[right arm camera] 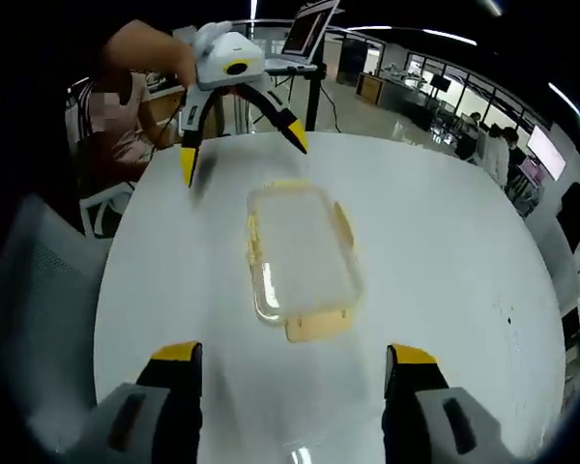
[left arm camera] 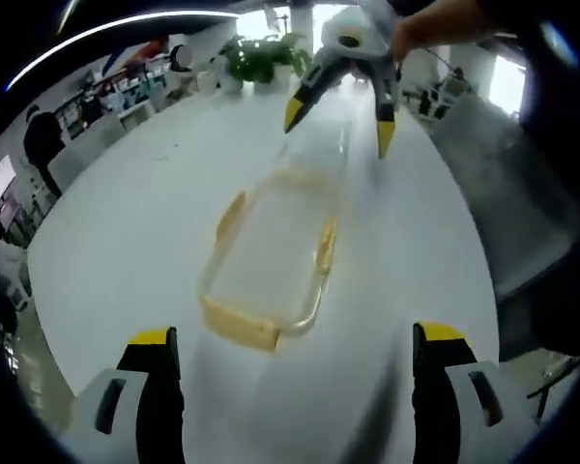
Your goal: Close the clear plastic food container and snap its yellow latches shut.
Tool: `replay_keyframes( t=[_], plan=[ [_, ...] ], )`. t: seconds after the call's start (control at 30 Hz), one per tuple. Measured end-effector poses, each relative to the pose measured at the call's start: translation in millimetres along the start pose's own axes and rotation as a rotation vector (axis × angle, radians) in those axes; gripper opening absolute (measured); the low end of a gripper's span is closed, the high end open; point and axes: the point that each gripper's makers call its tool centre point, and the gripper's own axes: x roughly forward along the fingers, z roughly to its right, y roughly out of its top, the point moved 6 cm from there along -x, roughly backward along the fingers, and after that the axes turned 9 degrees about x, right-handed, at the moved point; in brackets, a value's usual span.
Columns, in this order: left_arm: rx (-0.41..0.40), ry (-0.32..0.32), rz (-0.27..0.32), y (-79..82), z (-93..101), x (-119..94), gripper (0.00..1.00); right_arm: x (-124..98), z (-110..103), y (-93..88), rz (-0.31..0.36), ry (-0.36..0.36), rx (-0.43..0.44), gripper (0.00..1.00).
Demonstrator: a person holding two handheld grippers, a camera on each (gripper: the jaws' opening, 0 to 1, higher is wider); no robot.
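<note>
Holding: both my claws hang spread wide and empty over the white bench (left arm camera: 126, 222), apart from the container.
Left claw (left arm camera: 295, 353): its yellow tips flank the near end of the clear container (left arm camera: 271, 256), which lies flat in the middle of the bench, its lid seemingly seated already.
Latches: one yellow latch (left arm camera: 240, 329) sticks out at this end, and others on the long sides look unsnapped too.
Handling: I judge it light, stiff, slick plastic, apt to skid; better to press down on the lid with one claw and push each latch at its outer edge.
Right claw (right arm camera: 290, 377): wide too, facing the opposite end latch (right arm camera: 319, 326).
Left gripper view alone: potted plants (left arm camera: 263, 56) beyond the bench.
Right gripper view alone: a laptop (right arm camera: 307, 34) behind, and a grey chair (right arm camera: 39, 280) beside the bench.
</note>
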Motion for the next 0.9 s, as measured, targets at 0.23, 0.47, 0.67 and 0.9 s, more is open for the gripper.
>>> replay_keyframes(
  t=[0.23, 0.47, 0.67, 0.9],
  plan=[
    [-0.002, -0.028, 0.003, -6.0, -16.9, 2.7, 0.97, 7.8, 14.5, 2.2, -0.031, 0.024, -0.051, 0.75],
    [0.061, -0.144, -0.053, -17.5, -16.9, 10.0, 0.89, 27.6, 12.6, 3.7, -0.101, 0.089, -0.164, 0.69],
    [0.092, -0.147, -0.074, -19.7, -24.1, 17.1, 0.84, 43.3, 15.4, 9.0, -0.123, 0.108, -0.231, 0.61],
    [0.147, -0.177, -0.089, -20.0, -31.4, 20.6, 0.63, 50.7, 21.8, 9.2, -0.139, 0.120, -0.247, 0.42]
  ],
)
